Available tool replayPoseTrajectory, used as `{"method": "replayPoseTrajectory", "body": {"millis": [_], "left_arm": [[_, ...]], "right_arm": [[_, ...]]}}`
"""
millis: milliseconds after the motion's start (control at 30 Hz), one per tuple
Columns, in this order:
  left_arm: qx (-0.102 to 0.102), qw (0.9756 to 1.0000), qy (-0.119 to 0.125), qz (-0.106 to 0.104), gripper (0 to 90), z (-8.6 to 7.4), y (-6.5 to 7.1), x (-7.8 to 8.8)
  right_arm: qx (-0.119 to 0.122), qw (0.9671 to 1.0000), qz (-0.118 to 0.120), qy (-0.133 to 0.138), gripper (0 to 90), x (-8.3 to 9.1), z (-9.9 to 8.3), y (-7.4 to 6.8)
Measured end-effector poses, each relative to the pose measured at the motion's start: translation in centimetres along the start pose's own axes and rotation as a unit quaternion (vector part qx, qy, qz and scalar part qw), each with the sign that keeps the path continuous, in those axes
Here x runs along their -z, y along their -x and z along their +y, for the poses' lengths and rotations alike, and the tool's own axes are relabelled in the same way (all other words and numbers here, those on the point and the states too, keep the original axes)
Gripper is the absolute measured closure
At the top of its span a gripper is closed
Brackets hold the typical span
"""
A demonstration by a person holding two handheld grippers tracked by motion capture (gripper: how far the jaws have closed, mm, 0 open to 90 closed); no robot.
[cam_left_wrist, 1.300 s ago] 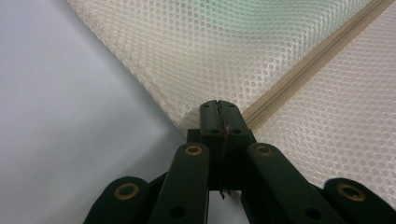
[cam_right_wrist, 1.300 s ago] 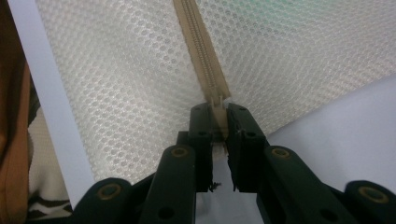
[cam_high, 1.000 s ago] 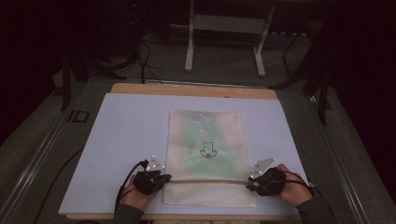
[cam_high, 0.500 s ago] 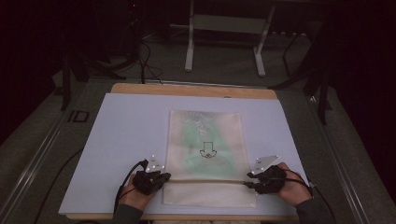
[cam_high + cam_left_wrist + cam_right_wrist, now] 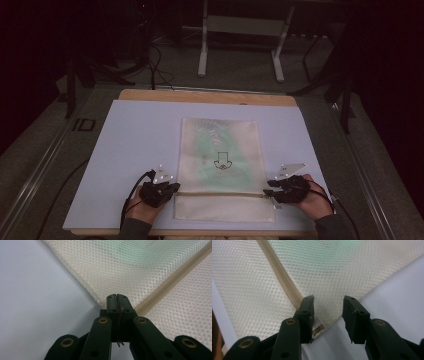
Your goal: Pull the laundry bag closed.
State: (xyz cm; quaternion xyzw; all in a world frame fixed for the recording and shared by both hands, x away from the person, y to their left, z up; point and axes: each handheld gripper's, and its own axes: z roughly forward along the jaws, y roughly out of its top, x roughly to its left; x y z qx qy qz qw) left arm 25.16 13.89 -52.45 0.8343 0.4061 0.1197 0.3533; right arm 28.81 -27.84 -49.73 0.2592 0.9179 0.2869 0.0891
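Note:
A cream mesh bag with a green item inside lies flat on the pale table. A zipper crosses it near the front edge. My left gripper is at the zipper's left end. In the left gripper view it is shut on the bag's edge, right beside the zipper. My right gripper is at the zipper's right end. Its jaws have just been opening, and in the right gripper view it stands open over the bag's corner. The metal zipper pull lies loose by one jaw.
A wooden strip borders the table's far edge. Beyond it, metal stand legs and cables sit on the dark floor. Bare table surface lies to the left and right of the bag.
The right gripper's jaws have spread apart at the zipper's right end, and nothing is pressed between them now. The left gripper and the bag have stayed in place.

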Motion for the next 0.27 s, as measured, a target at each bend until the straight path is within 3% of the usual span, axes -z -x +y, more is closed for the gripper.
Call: {"method": "replayPoseTrajectory", "body": {"millis": [167, 267], "left_arm": [[0.002, 1.0, 0.0, 0.005, 88.7, -0.05, -0.24, 0.01], [0.007, 0.9998, -0.004, 0.02, 88.7, -0.13, -0.59, -0.01]], "right_arm": [[-0.013, 0.9999, -0.004, 0.006, 61.0, -0.19, -0.43, 0.26], [-0.032, 0.9991, -0.019, 0.02, 59.0, -0.04, -0.67, 0.57]]}}
